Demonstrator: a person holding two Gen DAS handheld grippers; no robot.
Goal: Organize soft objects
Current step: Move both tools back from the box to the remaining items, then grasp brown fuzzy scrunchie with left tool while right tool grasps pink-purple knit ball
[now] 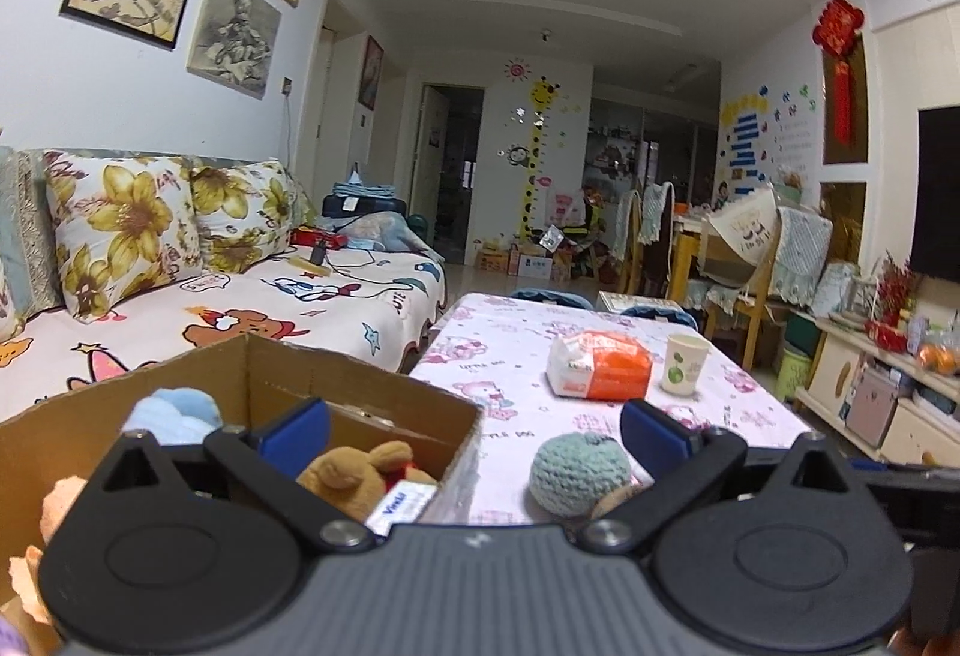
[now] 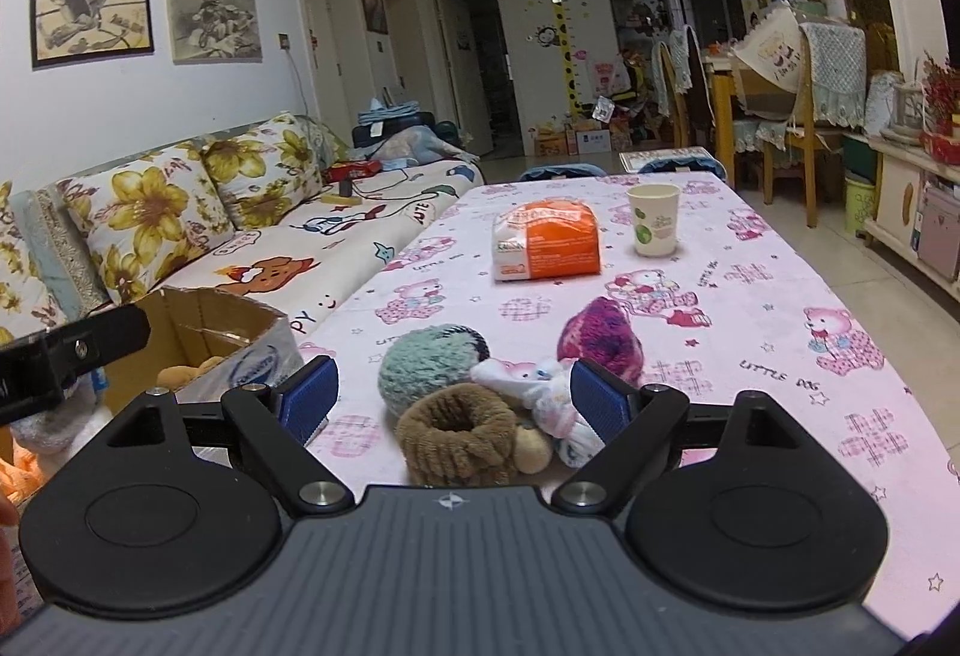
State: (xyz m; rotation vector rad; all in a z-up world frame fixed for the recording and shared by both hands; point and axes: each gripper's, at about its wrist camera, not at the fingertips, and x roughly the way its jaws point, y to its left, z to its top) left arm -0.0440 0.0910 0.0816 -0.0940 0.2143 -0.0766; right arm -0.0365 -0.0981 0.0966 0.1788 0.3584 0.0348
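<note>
Both tongs released: left tongs (image 1: 474, 431), right tongs (image 2: 454, 392); fuzzy brown ring (image 2: 459, 431), perhaps plush.

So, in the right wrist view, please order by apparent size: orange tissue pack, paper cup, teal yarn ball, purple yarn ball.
1. orange tissue pack
2. teal yarn ball and purple yarn ball: alike, and nearer the camera, so unsure against the pack
3. paper cup

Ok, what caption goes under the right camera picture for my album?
Open right gripper facing a brown plush ring, teal yarn ball and purple yarn ball.
</note>
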